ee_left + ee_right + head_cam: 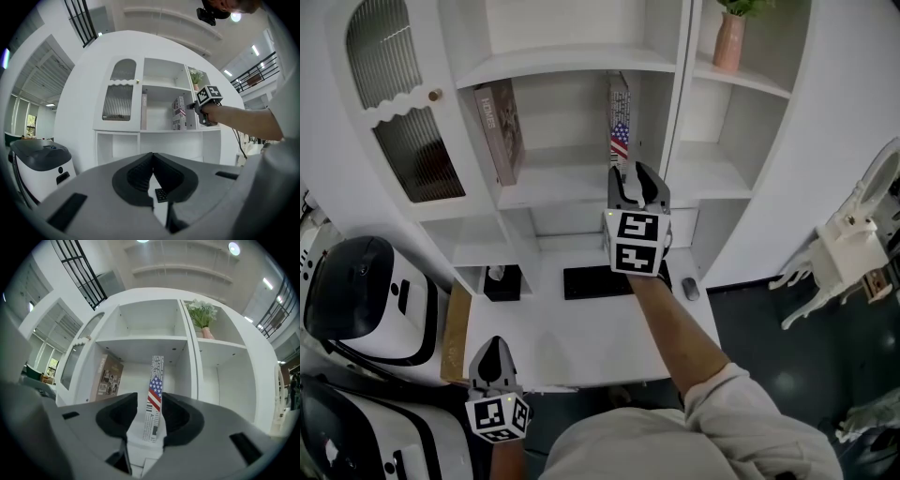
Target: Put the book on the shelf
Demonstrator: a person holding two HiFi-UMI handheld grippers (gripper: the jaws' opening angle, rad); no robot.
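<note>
A thin book point(620, 117) with a flag on its spine stands upright on the white shelf point(553, 183), near the right wall of the middle bay. My right gripper point(636, 178) is held out just in front of it. In the right gripper view the book point(156, 394) shows in the gap between the jaws, which stand apart and leave space on both sides of the spine. The right gripper point(150, 398) is open. My left gripper point(494, 352) hangs low by the desk's front edge, its jaws point(152, 157) shut and empty.
A brown book point(502, 127) leans at the left of the same bay. A pink vase point(729, 42) with a plant stands on the upper right shelf. On the desk lie a keyboard point(595, 281), a mouse point(690, 289) and a black box point(502, 281). White machines point(366, 300) stand at the left.
</note>
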